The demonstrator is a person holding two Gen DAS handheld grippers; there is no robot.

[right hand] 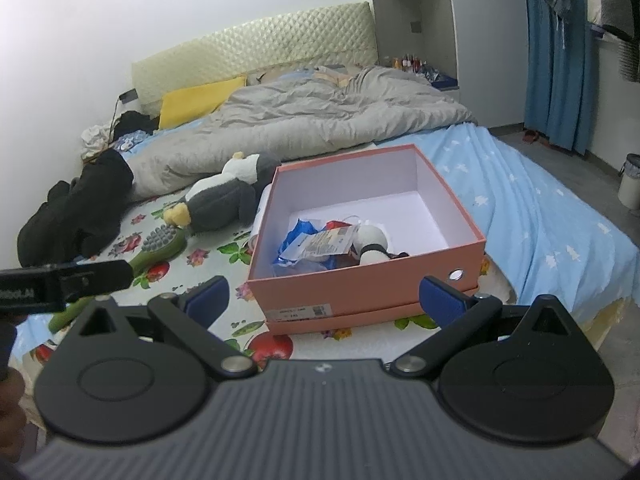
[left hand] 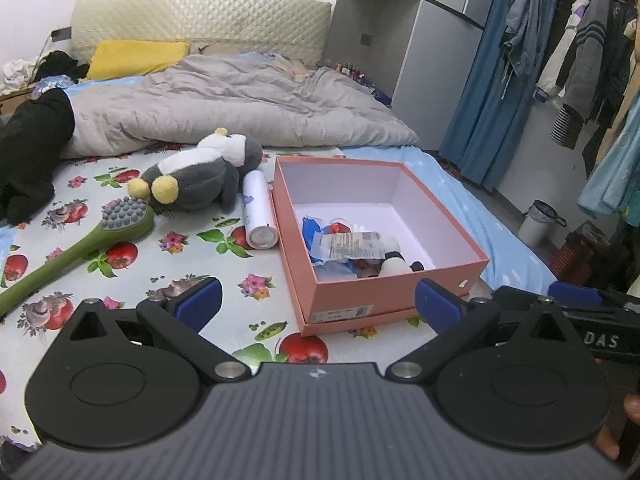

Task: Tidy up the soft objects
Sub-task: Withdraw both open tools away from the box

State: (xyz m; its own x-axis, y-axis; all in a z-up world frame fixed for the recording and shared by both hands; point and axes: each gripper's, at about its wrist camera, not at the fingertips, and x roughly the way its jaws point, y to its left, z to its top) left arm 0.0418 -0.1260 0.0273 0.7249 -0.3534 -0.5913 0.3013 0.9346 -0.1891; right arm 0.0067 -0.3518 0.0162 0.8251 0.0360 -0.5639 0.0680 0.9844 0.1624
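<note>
A pink box stands open on the bed. Inside it lie a small white and black plush and a blue and white packet. A grey and white penguin plush lies on the sheet left of the box. My left gripper is open and empty, just in front of the box. My right gripper is open and empty at the box's front wall.
A green long-handled brush and a white cylinder lie beside the penguin. A grey duvet, a black garment and a yellow pillow lie further back. Hanging clothes and a bin stand right of the bed.
</note>
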